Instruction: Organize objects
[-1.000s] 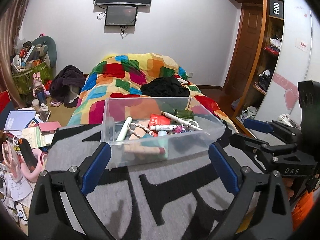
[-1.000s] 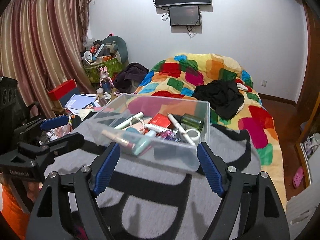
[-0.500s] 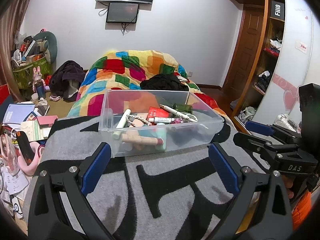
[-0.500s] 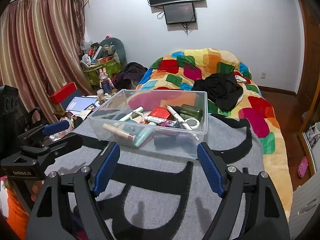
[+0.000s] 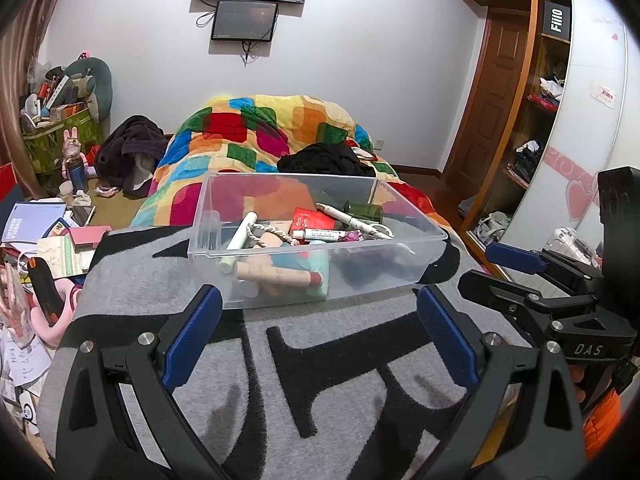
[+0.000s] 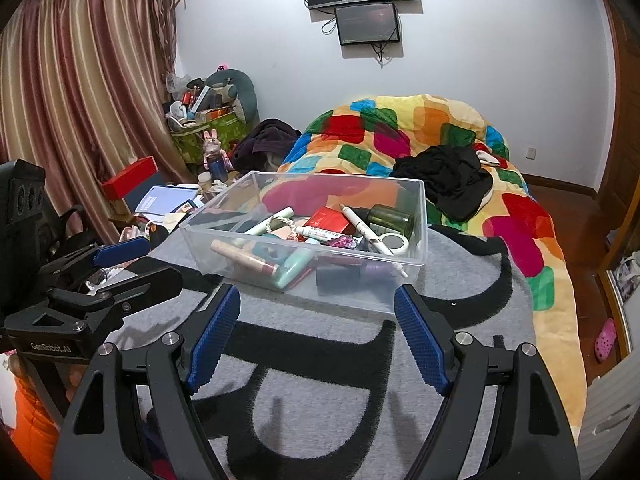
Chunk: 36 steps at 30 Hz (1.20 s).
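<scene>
A clear plastic box (image 5: 400, 264) (image 6: 416, 200) sits on a grey and black blanket (image 5: 320, 380) (image 6: 312, 380) on the bed. It holds several small items: a white pen (image 5: 352, 221) (image 6: 362, 227), a red packet (image 5: 314, 218) (image 6: 330, 218), a green jar (image 5: 364, 211) (image 6: 390, 219), a beige tube (image 5: 276, 274) (image 6: 244, 258), a teal case (image 6: 294, 268). My left gripper (image 5: 318, 330) is open and empty just short of the box. My right gripper (image 6: 316, 334) is open and empty, also just short of it.
A colourful patchwork quilt (image 5: 276, 128) (image 6: 420, 132) with black clothing (image 6: 448, 176) lies beyond the box. Cluttered books and boxes (image 5: 44, 236) line the left floor. A wardrobe (image 5: 560, 120) stands at right. Curtains (image 6: 80, 100) hang at left.
Both grippers have pulled back and risen a little, so the box sits lower and further off in both views. Both stay open.
</scene>
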Tool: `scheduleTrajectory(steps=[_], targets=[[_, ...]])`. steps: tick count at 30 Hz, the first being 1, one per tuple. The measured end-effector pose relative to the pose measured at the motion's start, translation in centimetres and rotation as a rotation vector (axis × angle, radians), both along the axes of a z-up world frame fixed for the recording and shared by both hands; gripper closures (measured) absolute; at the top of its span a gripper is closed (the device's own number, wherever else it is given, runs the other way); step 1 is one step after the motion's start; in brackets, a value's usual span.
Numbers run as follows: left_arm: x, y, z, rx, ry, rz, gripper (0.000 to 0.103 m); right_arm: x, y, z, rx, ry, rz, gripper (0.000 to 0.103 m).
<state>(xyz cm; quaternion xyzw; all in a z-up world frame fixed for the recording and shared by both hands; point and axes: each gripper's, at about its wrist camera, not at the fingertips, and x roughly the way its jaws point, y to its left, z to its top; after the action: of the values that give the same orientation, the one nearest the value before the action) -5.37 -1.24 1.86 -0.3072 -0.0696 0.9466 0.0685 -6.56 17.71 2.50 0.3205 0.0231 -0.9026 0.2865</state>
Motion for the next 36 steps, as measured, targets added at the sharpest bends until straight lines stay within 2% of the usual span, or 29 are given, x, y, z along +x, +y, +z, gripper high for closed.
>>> scheduleTrajectory(steps=[25,29,36], targets=[[-0.11,0.38,-0.07,0.001,-0.011,-0.011,0.004,-0.03,0.12,-0.36,0.004,-0.009,-0.003,0.026],[-0.09,0.49,-0.06,-0.003,-0.017,-0.023,0.004,0.02,0.08,-0.4,0.005,-0.009,-0.003,0.022],[-0.11,0.56,-0.1,-0.002,-0.022,-0.03,0.004,0.05,0.06,-0.42,0.005,-0.01,-0.004,0.021]])
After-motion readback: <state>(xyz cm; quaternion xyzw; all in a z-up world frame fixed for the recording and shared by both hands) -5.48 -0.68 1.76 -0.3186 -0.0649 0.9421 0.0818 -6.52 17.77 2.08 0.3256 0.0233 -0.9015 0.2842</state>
